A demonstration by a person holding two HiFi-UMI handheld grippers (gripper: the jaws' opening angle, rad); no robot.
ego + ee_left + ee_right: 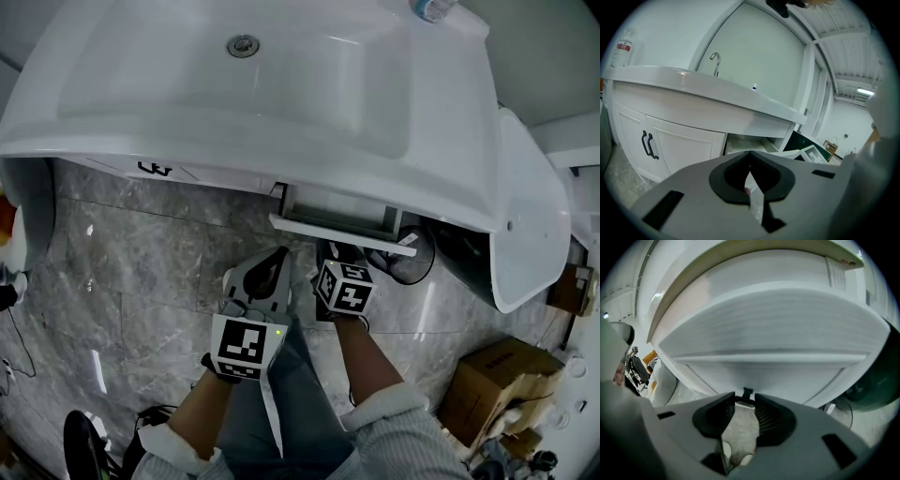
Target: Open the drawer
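Even bright light, soft glare, fisheye-warped dark-cornered edges.

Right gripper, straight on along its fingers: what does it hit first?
The right gripper meets the black handle first. The handle sits at its parted fingertips, and I can't tell whether they touch it. Right behind it is the white drawer front.

- One sink point(281, 103), with one drain point(243, 45) and one tap point(715, 61).
- One drawer point(342, 223), with one small black pull point(747, 393).
- Two black door handles point(647, 145) on the cabinet point(689, 143).
- One clear bottle point(622, 47) on the counter point(693, 83).
- One cardboard box point(495, 380) on the floor point(141, 272).
- Two grippers: left gripper point(274, 255) and right gripper point(335, 249).
- Two marker cubes point(246, 345), one per gripper.
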